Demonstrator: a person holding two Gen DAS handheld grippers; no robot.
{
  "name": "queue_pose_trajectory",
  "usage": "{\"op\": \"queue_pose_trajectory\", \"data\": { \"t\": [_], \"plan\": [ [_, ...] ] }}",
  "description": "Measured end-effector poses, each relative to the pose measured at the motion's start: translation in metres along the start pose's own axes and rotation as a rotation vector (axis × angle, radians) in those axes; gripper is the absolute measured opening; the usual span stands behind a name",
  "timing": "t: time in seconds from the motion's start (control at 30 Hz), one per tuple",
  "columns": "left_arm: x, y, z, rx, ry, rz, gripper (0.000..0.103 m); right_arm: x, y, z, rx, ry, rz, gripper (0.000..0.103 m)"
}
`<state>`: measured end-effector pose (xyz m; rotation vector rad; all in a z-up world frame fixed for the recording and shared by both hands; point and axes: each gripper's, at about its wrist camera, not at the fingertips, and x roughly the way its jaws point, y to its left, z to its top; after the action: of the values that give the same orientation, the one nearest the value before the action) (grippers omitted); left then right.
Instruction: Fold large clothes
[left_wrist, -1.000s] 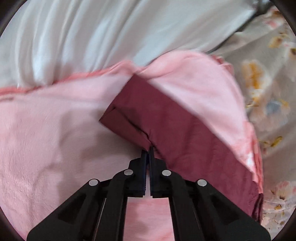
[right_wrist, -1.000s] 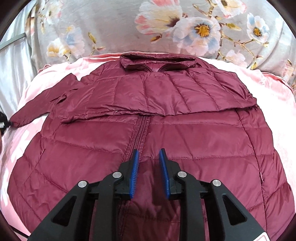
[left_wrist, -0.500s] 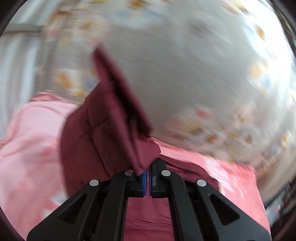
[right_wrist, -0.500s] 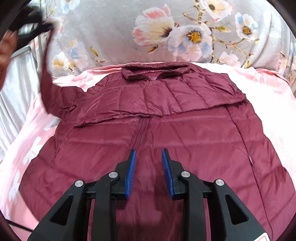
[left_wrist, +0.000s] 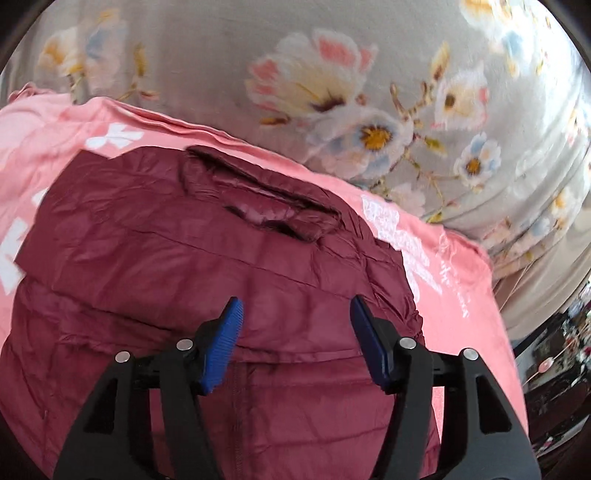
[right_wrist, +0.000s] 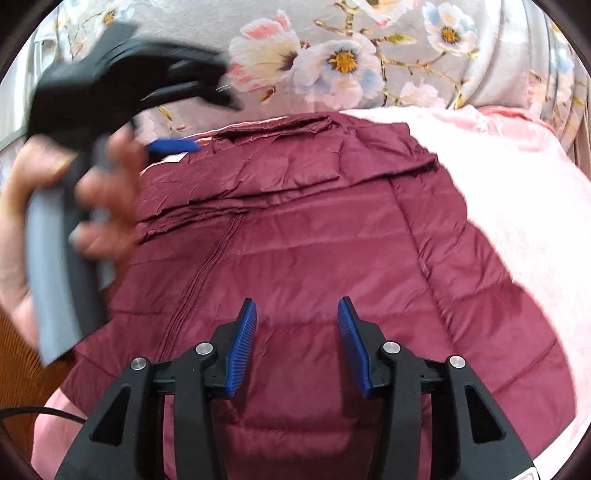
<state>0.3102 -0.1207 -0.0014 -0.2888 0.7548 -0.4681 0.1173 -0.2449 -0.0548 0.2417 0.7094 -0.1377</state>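
Note:
A maroon quilted jacket lies flat on a pink blanket, collar toward the floral fabric, both sleeves folded across its chest. My left gripper hovers above the folded sleeves, its jaws opening with nothing between them. In the right wrist view that left gripper appears blurred at upper left, held by a hand. Over the jacket's lower front, right of the zipper, my right gripper has its jaws opening and holds nothing.
Grey floral fabric rises behind the blanket. A black cable runs at the lower left edge. Dark clutter shows past the blanket's right edge in the left wrist view.
The left gripper swung the left sleeve over onto the jacket's chest, let it go and opened. The right gripper opened wider and shifted slightly over the jacket's lower front.

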Motion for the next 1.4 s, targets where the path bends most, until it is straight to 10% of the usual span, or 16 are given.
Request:
{"op": "queue_pose_trajectory", "data": {
  "t": [0.53,0.7,0.8,1.0,1.4],
  "plan": [
    [-0.042,0.261,0.008,-0.645,-0.022,0.069,0.058,0.106,-0.027,0.112,0.125,-0.024,-0.01,0.048],
    [-0.033,0.275,0.0,-0.726,-0.015,0.0,0.058,0.141,-0.036,0.116,0.192,0.045,-0.003,0.047],
    [-0.028,0.274,0.004,-0.737,-0.015,-0.01,0.058,0.146,-0.027,0.123,0.16,0.047,0.006,0.003],
    [-0.018,0.273,0.017,-0.742,-0.021,-0.01,0.058,0.082,-0.034,0.152,0.188,-0.207,-0.027,0.002],
    [0.002,0.262,0.009,-0.713,0.018,0.062,0.046,0.072,-0.031,0.169,0.046,-0.162,-0.057,0.002]
  ]
}}
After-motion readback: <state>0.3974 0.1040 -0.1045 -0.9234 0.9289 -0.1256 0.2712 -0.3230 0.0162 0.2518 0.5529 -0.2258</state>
